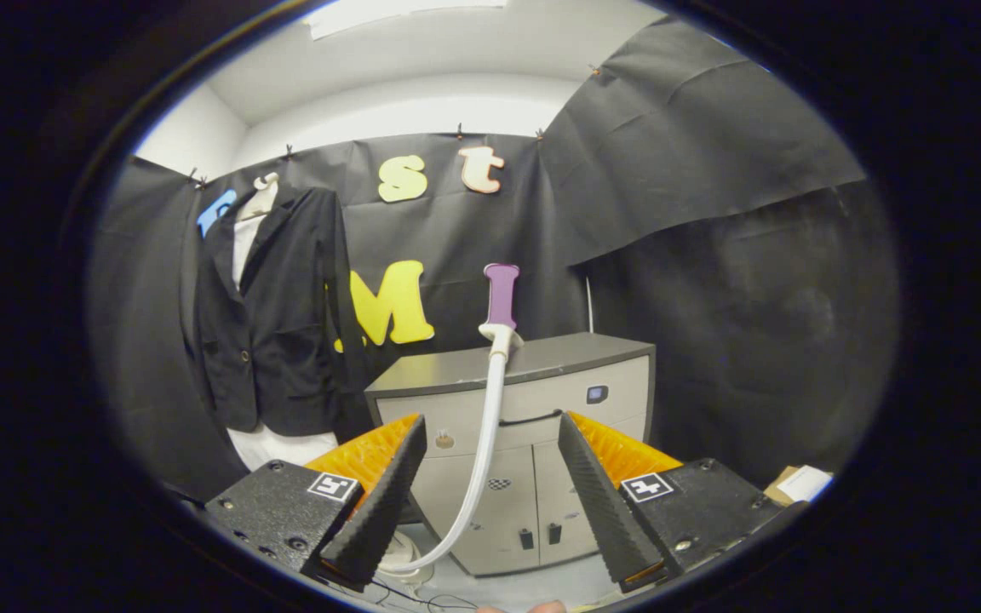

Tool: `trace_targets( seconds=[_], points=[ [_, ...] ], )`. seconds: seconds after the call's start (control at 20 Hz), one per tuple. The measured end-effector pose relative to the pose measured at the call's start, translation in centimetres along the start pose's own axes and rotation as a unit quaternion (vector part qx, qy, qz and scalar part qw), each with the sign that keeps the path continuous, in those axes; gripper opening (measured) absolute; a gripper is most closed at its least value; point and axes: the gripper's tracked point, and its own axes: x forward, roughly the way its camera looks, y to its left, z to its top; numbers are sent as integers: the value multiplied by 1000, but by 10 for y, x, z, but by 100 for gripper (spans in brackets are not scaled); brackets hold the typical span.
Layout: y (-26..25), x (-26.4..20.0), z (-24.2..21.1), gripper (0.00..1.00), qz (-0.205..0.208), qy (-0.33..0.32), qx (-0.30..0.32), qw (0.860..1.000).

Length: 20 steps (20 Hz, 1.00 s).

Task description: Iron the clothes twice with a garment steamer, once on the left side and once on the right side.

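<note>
Garment steamer: handle [501, 295] purple, standing upright on the top of the cabinet [542, 400], near the middle of that top. White collar below the handle; a white hose [484, 451] runs from it down the cabinet front, curving to the floor at the cabinet's foot, where it meets a pale round base [410, 564], partly hidden.

Clothes: dark jacket [273, 323] on a hanger against the booth wall, to the side of the cabinet and well apart from the steamer handle. One button visible at the front closure. White garment [279, 444] beneath it, showing at the neck opening and below the jacket hem.

Gripper [492, 447]: fingers spread wide, holding nothing. The hose passes in the gap between them but farther off, touching neither finger. Cabinet front seen between and beyond the fingers.

Cabinet: pale body, dark grey top, two lower doors, a drawer band with a dark handle line, a small dark panel on the upper front.

Other: a cardboard item with white paper [801, 484] on the floor beside the cabinet, on the side away from the jacket. Thin dark cables [405, 598] on the floor near the round base.
</note>
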Motion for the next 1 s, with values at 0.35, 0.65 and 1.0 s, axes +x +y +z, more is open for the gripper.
trace_targets(
  seconds=[0.35, 0.65, 1.0],
  points=[
    [0, 36, -12, 97, -3, 35, 3, 999],
    [-13, 139, 16, 97, 34, 63, 18, 997],
    [-20, 271, 43, 97, 68, 149, 31, 986]
  ],
)
